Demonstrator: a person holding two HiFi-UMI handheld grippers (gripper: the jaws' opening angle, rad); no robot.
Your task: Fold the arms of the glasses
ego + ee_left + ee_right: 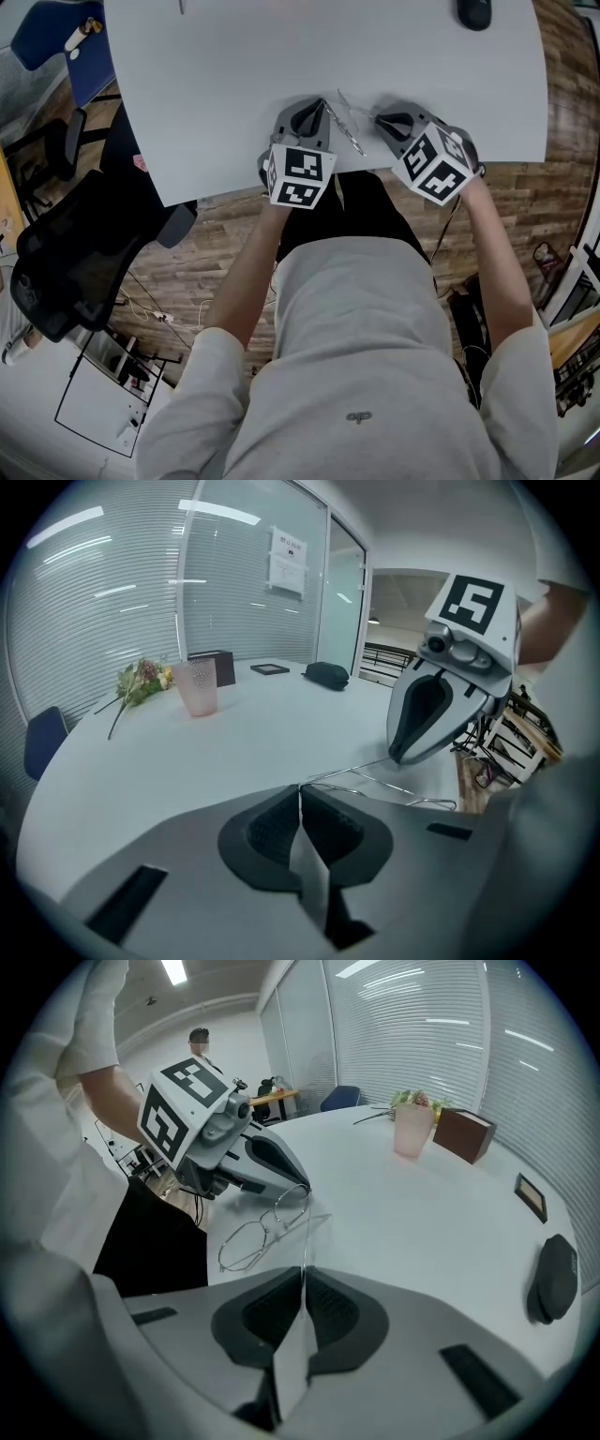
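The left gripper (300,791) has its jaws pressed together on the thin wire frame of the glasses (242,1241), near one lens. The right gripper (303,1274) is likewise closed to a sliver, pinching one wire arm (306,1232) that rises from between its tips. The glasses sit between the two grippers at the near edge of the white table (234,84). Farther in stand a pink cup (413,1131), flowers (139,680) and a brown box (469,1133); a dark mouse (553,1279) lies near the far edge

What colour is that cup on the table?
The cup is pale pink; it shows best in the left gripper view.
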